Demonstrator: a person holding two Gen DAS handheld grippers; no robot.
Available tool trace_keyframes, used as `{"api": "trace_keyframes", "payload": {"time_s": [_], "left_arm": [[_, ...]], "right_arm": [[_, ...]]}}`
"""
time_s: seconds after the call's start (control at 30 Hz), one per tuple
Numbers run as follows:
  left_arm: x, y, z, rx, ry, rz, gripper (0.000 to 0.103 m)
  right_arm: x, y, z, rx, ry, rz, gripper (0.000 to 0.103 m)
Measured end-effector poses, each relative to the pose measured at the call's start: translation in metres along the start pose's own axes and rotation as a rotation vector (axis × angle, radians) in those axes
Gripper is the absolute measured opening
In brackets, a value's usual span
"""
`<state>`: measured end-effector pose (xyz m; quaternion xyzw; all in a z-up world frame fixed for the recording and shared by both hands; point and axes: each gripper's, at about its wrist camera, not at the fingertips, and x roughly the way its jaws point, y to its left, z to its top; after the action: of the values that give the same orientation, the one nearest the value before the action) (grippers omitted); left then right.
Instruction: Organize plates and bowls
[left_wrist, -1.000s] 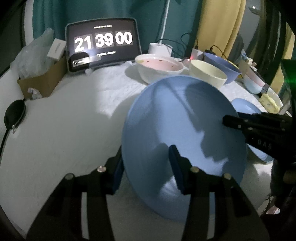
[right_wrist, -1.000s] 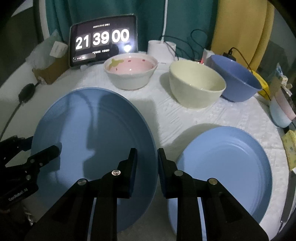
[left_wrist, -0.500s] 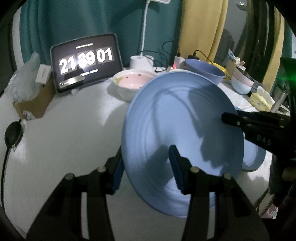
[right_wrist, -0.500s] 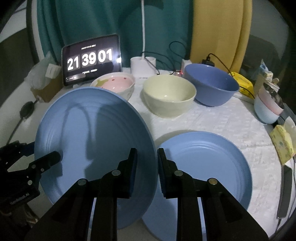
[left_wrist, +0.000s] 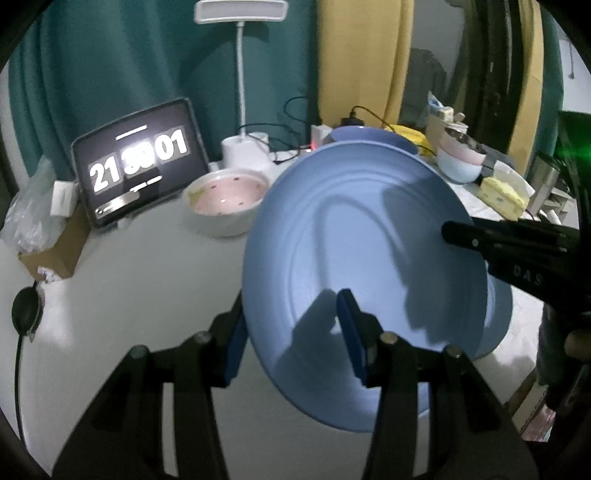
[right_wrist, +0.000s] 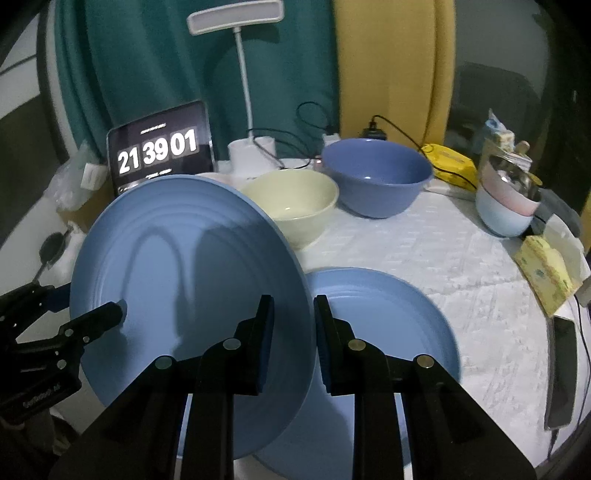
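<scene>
You are gripping the lifted blue plate (right_wrist: 192, 280) with both tongs; keep it level, lowering squarely onto the second plate (right_wrist: 388, 332) at lower right.

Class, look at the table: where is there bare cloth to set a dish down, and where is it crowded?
Bare cloth lies left of the pink bowl, in front of the tablet clock, and between the blue bowl and the flat blue plate. Crowded: the back row of bowls and the right edge by the stacked cups.
</scene>
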<state>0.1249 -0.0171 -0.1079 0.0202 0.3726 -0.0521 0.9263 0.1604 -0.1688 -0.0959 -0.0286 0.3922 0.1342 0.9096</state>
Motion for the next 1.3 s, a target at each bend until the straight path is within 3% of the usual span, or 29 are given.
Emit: {"api": "trace_keyframes", "payload": {"time_s": [0.77,1.3], "left_arm": [[0.035,-0.084,0.017,0.117,0.061,-0.054,0.048],[0.064,-0.106,0.019,0.138,0.125,-0.04,0.049]], "right_arm": [[-0.002,-0.09,-0.015,0.14,-0.012,-0.05,0.024],[0.008,-0.119,-0.026,0.168,0.013,-0.057,0.025]]}}
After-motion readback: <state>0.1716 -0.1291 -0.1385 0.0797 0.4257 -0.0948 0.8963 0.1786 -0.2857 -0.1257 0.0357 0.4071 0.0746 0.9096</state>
